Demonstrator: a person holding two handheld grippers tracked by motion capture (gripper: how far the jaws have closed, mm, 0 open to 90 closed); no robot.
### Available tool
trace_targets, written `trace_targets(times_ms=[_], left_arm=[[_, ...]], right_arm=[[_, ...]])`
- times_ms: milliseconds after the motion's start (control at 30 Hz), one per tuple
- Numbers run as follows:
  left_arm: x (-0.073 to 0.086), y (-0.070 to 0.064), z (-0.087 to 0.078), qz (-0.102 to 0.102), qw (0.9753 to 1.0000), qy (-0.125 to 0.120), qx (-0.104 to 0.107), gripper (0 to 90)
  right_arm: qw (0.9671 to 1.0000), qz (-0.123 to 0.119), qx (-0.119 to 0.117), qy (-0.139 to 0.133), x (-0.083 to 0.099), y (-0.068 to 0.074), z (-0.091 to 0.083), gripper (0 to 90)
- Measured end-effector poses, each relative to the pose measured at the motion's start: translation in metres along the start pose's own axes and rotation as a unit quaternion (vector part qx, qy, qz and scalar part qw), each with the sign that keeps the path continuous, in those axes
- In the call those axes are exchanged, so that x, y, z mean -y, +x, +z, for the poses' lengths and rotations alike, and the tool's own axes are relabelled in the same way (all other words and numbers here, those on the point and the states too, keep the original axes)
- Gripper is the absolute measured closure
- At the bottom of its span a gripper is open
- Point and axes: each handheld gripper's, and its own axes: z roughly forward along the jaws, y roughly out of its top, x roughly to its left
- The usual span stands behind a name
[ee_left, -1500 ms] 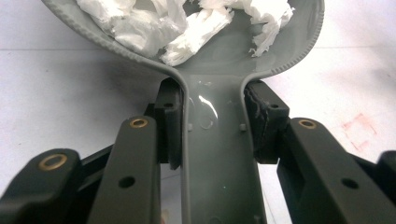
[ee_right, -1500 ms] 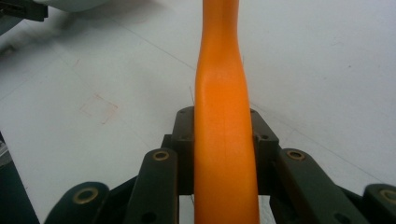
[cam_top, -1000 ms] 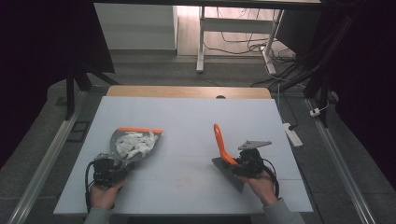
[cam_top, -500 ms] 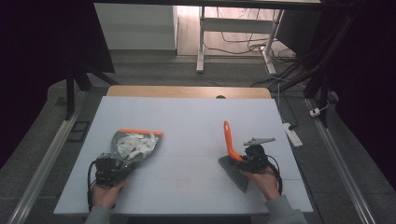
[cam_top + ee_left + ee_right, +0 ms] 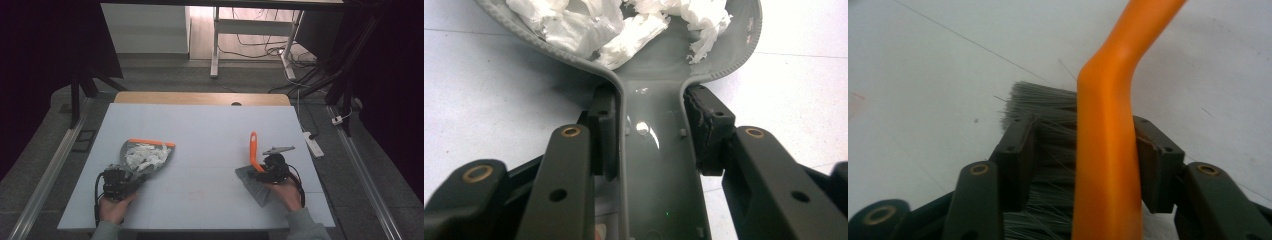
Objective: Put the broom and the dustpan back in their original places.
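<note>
Grip check first: my left gripper point(image 5: 651, 165) has its jaws clamped on the neck of the grey dustpan point(image 5: 659, 100), pads pressed to both sides of the handle, while my right gripper point(image 5: 1083, 165) is closed on the orange-handled brush point(image 5: 1105, 150), jaws squeezing the handle with grey bristles bunched beneath and between them. From the high view, left gripper point(image 5: 119, 181) sits near the front-left of the table point(image 5: 200, 125), dustpan point(image 5: 145, 155) lying flat just ahead of it, orange lip on the far edge, pan loaded with white paper scraps point(image 5: 145, 156). Right gripper point(image 5: 267, 172) is well apart at front-right, brush point(image 5: 254, 165) with handle pointing away from me and bristles down toward the surface. I see no loose scraps on the table between the tools. I judge sweeping is finished and collection is complete. Next move likely calls for lifting the pan level so the light, crumpled scraps do not spill, brush set aside.
</note>
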Motion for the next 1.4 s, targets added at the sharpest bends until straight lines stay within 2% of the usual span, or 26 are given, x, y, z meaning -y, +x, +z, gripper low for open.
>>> trace_targets(times_ms=[67,133,167,233,300,467,600,733,833,933,1067,1167,1400], left_arm=[[0.000,0.000,0.000,0.003,1.0000,0.001,0.001,55.6],[0.000,0.000,-0.001,0.006,1.0000,0.001,-0.001,51.7],[-0.001,0.000,-0.001,0.007,1.0000,0.001,0.000,48.0],[-0.001,0.000,-0.003,0.009,1.0000,-0.002,0.001,40.3],[-0.001,-0.002,-0.006,0.015,0.9999,-0.005,-0.001,35.5],[0.000,-0.007,-0.013,0.047,0.9989,-0.002,-0.003,26.5],[0.001,-0.007,-0.023,0.074,0.9972,-0.006,-0.009,25.2],[-0.001,-0.009,-0.030,0.104,0.9945,-0.009,0.008,27.9],[-0.002,-0.012,-0.034,0.127,0.9914,-0.011,0.031,28.5],[-0.003,-0.012,-0.035,0.140,0.9888,-0.010,0.051,29.2],[-0.004,-0.014,-0.036,0.159,0.9845,-0.005,0.073,30.2],[-0.004,-0.014,-0.036,0.170,0.9816,-0.007,0.087,30.3],[-0.005,-0.012,-0.035,0.173,0.9801,-0.003,0.097,30.2]], right_arm=[[0.9999,-0.002,0.010,0.005,0.000,-0.001,0.001,44.0],[0.9999,0.005,0.011,0.011,0.001,-0.003,0.004,42.0],[0.9998,0.008,0.012,0.011,0.002,-0.004,0.004,41.1],[0.9994,0.001,0.033,0.007,0.002,-0.003,0.002,39.4],[0.9992,0.001,0.039,0.000,0.001,-0.003,-0.001,39.9],[0.9986,-0.002,0.051,-0.008,0.002,-0.001,-0.004,40.3],[0.9980,-0.014,0.057,-0.023,0.003,0.003,-0.012,42.1],[0.9979,-0.032,0.044,-0.036,0.003,0.006,-0.021,43.2],[0.9974,-0.050,0.031,-0.042,0.003,0.011,-0.026,43.7],[0.9969,-0.066,0.010,-0.043,0.003,0.016,-0.027,44.0],[0.9943,-0.096,-0.021,-0.041,0.005,0.024,-0.027,44.3],[0.9928,-0.110,-0.030,-0.039,0.008,0.026,-0.027,44.5],[0.9903,-0.128,-0.034,-0.044,0.010,0.028,-0.026,44.8]])
